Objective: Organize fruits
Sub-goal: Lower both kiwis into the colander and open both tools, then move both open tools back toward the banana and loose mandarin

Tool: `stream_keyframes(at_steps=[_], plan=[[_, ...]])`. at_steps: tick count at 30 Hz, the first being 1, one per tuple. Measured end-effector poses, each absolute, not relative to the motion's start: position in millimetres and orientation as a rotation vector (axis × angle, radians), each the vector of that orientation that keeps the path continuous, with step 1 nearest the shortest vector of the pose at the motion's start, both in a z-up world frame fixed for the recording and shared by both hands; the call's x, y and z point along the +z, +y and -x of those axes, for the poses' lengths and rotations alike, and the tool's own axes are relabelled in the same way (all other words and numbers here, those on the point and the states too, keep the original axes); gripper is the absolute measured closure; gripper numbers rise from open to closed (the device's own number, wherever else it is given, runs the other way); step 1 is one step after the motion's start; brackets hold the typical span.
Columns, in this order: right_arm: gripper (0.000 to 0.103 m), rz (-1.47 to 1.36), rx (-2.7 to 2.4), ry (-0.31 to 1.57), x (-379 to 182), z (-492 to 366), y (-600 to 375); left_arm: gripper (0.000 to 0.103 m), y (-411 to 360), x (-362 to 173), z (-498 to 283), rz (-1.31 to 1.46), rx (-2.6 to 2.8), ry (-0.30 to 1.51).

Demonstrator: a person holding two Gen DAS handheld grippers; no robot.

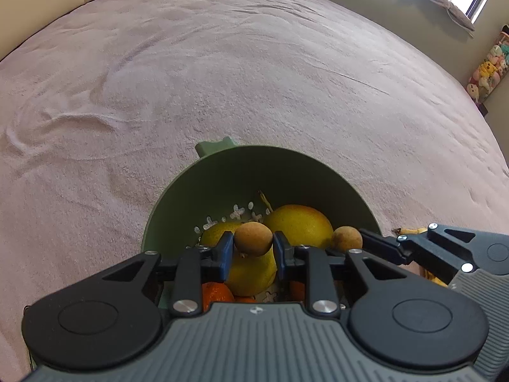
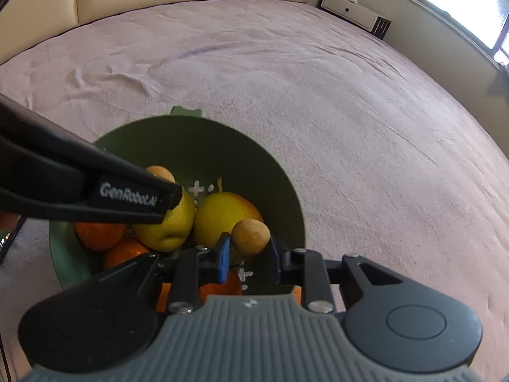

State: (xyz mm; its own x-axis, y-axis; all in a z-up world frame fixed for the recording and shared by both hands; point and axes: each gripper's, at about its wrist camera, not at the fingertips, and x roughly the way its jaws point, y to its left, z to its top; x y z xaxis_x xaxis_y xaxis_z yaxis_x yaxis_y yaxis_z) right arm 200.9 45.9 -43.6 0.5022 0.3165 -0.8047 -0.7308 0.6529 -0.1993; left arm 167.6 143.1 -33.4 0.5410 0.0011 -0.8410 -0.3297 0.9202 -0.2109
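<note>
- Green bowl [image 1: 222, 172]: near rim and lower interior hidden behind the left gripper's body at the bottom of the left wrist frame; in the right wrist frame, lower part covered likewise.
- Oranges [image 2: 98, 234]: only partly visible at lower left of the bowl, overlapped by the dark arm and gripper housing; count cannot be told.
- Left yellow fruit [image 1: 251, 270]: middle masked by the small brown fruit [image 1: 254, 238] and blue fingers [image 1: 226, 251].
- Banana [image 1: 412, 231]: only a tip shows, right of frame, rest behind the other gripper.
- Plush toys [image 1: 486, 70]: far right edge, too small to identify.
- Object at left edge [image 2: 9, 235]: cut off, unidentifiable.
</note>
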Motion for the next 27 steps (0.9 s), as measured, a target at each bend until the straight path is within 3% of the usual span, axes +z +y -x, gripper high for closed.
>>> stream_keyframes(at_steps=[4,13,21,27], plan=[[0.080,0.584,0.678,0.843,-52,-205,48,0.072,145,-35,-169,0.384,0.213,0.975],[0.080,0.573,0.670,0.860,-54,-208,46,0.046,141,-34,-169,0.376,0.207,0.965],[0.067,0.568,0.685,0.857,-47,-209,45,0.028,140,-28,-167,0.390,0.210,0.948],[0.057,0.535,0.692,0.846,-37,-208,38,0.025,136,-21,-166,0.393,0.197,0.928]])
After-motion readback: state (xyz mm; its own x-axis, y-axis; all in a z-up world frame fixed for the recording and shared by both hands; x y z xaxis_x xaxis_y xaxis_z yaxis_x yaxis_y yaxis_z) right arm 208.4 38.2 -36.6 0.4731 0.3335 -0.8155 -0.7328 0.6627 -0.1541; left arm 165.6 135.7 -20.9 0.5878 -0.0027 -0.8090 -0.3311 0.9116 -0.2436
